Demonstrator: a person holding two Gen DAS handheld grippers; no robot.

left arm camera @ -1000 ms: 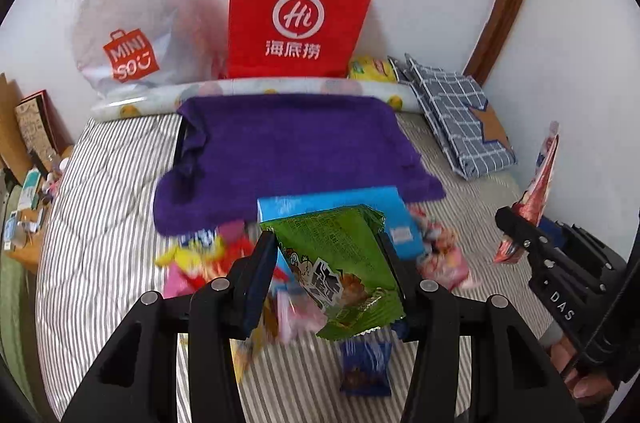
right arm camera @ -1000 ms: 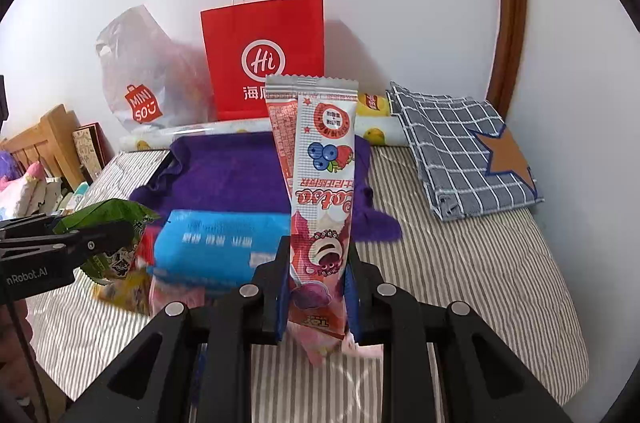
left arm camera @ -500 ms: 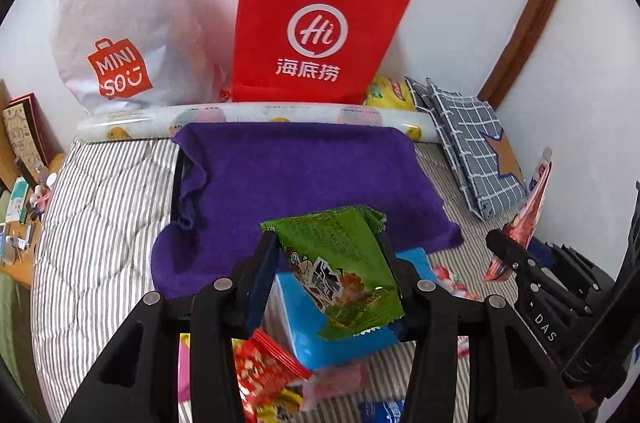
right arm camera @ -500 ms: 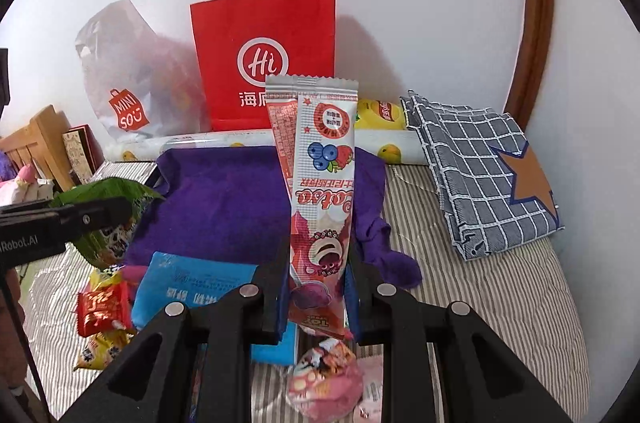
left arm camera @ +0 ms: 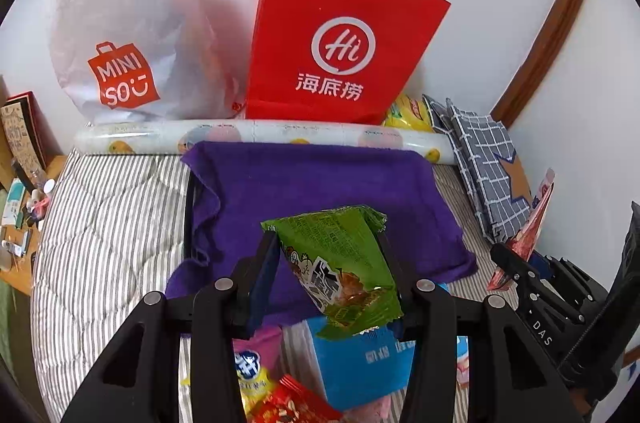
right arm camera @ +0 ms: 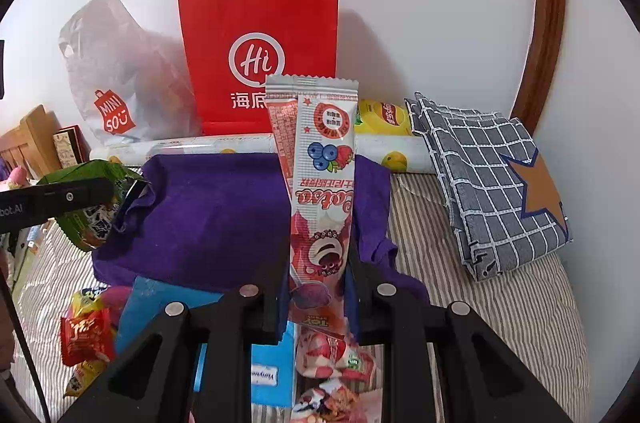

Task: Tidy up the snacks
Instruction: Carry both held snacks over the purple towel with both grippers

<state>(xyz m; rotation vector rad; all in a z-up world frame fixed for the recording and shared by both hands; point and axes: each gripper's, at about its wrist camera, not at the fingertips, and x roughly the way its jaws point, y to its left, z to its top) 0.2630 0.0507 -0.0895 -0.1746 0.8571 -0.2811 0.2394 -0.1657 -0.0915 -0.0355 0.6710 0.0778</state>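
Observation:
My left gripper [left arm camera: 326,263] is shut on a green snack packet [left arm camera: 340,263] and holds it above the near edge of the purple towel [left arm camera: 316,183]. My right gripper [right arm camera: 316,287] is shut on a tall pink-and-white wafer packet [right arm camera: 320,191], held upright over the towel's [right arm camera: 216,211] near edge. The green packet also shows at the left of the right wrist view [right arm camera: 92,207], and the wafer packet at the right of the left wrist view [left arm camera: 532,227]. Loose snacks lie on the striped bed below: a blue pack [left arm camera: 360,363], a red packet [right arm camera: 86,339], pink sweets [right arm camera: 332,355].
A red paper bag [left arm camera: 332,51] and a grey Miniso bag [left arm camera: 120,35] stand against the wall behind a printed roll [left arm camera: 260,135]. A yellow chip bag [right arm camera: 384,117] and a folded checked cloth [right arm camera: 488,183] lie at the right. A cluttered wooden shelf [left arm camera: 20,207] is at the left.
Both grippers have moved forward towards the purple towel and the bags, still holding their packets. The loose snacks have slid lower in both views.

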